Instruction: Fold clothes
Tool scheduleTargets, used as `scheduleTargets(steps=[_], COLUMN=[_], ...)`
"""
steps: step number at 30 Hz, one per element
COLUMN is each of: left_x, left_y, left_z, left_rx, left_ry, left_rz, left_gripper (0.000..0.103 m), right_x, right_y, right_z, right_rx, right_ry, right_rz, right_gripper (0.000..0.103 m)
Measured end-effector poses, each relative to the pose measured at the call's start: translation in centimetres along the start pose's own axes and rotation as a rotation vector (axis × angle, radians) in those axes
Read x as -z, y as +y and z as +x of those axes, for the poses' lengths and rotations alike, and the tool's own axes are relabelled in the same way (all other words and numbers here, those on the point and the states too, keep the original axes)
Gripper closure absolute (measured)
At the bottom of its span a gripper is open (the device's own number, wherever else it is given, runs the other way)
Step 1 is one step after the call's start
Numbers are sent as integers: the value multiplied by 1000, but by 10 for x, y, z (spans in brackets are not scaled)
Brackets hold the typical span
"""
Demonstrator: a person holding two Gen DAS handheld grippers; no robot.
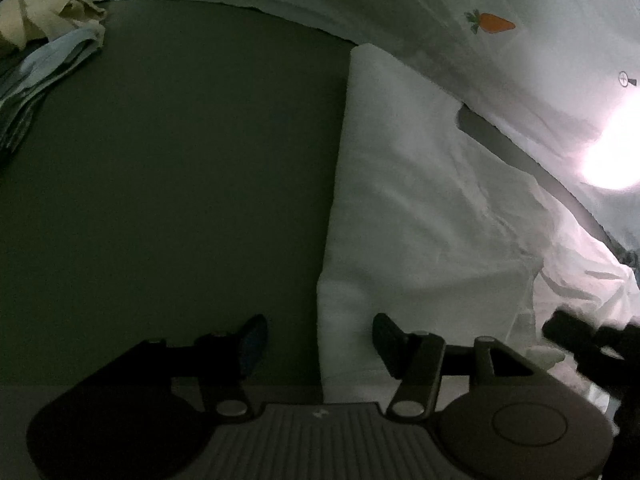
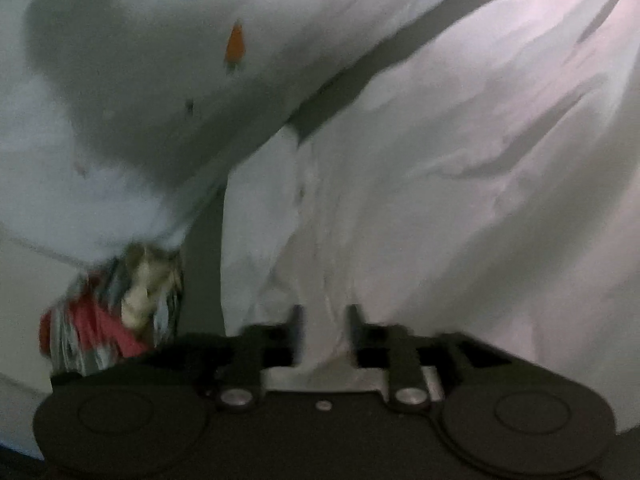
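**White garment on dark surface, both grippers at its near edge**

The white garment (image 1: 420, 208), soft and creased with one straight folded edge, lies on a dark surface (image 1: 168, 184). The left gripper (image 1: 320, 344) straddles that edge, released. Only the right view shows a ridge of cloth between the right gripper (image 2: 323, 320); whether it grips, I cannot tell. Behind lies a white sheet (image 1: 520, 52) with one carrot print (image 1: 494, 23); a clothes pile (image 1: 44, 36) sits far left.

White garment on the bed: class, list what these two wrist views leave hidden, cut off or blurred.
- White garment: its right part burns out in glare, left wrist view.
- Pile of clothes: motion blur smears it, right wrist view; items unreadable.
- Right gripper: cloth between the fingers; blur hides whether the pads press it.
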State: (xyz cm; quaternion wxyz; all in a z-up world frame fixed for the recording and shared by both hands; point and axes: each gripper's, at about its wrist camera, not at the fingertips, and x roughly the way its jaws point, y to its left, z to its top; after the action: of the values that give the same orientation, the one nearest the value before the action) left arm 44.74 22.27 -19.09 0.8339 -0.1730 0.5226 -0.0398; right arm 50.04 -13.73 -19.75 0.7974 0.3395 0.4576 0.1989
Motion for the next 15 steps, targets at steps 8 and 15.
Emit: scheduleTargets(steps=[8, 15], left_x=[-2, -3], left_y=[3, -2], left_z=[0, 2], left_rx=[12, 17], left_ry=[8, 17], left_rz=[0, 17], left_gripper=[40, 31], right_x=[-32, -39], right_y=[-10, -33], right_z=[37, 64], right_rx=[-52, -224], right_ry=[24, 123], right_rz=[-31, 123], right_gripper=[43, 38])
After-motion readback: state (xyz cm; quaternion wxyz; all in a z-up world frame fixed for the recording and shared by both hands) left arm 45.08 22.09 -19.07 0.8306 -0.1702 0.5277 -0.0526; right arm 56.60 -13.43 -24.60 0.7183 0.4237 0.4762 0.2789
